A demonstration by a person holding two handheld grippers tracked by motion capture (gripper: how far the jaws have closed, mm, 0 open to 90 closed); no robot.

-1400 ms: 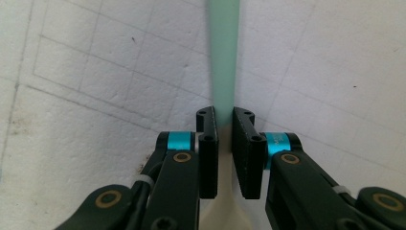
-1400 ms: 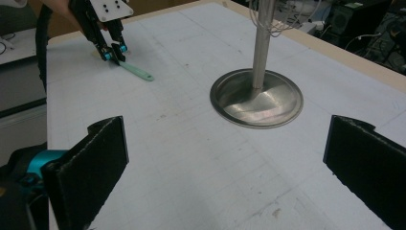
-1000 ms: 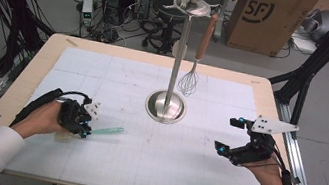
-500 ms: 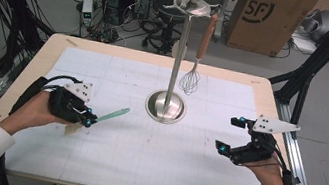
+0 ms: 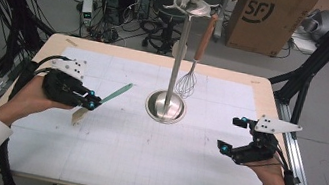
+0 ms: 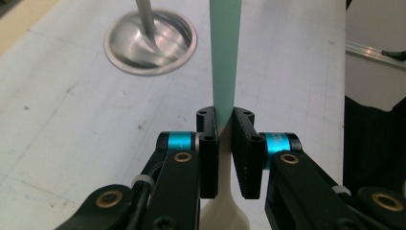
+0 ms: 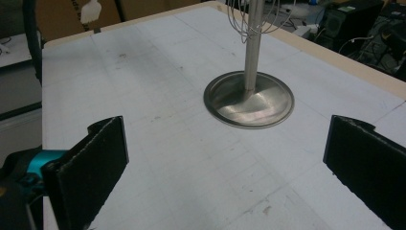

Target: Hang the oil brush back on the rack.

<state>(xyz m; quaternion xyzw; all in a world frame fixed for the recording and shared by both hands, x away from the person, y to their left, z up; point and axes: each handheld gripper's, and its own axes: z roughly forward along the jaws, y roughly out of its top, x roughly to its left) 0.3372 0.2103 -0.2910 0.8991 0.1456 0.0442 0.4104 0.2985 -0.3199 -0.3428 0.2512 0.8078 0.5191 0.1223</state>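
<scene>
Mint-green spatula (image 5: pixel 114 93) clamped between left gripper (image 5: pixel 92 102) jaws, lifted above table (image 5: pixel 139 169) near left edge, handle slanting toward stand (image 5: pixel 166 107) | right gripper (image 5: pixel 235 135) open, empty, near right edge

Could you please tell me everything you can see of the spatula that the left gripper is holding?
The spatula is slim, with a mint-green handle and a cream-white blade, plastic or silicone by its look. The left gripper is shut on it near where handle meets blade. It hangs clear of the table, tilted, its handle pointing up toward the steel stand, its blade lower, nearer the person. Nothing else touches it.
</scene>
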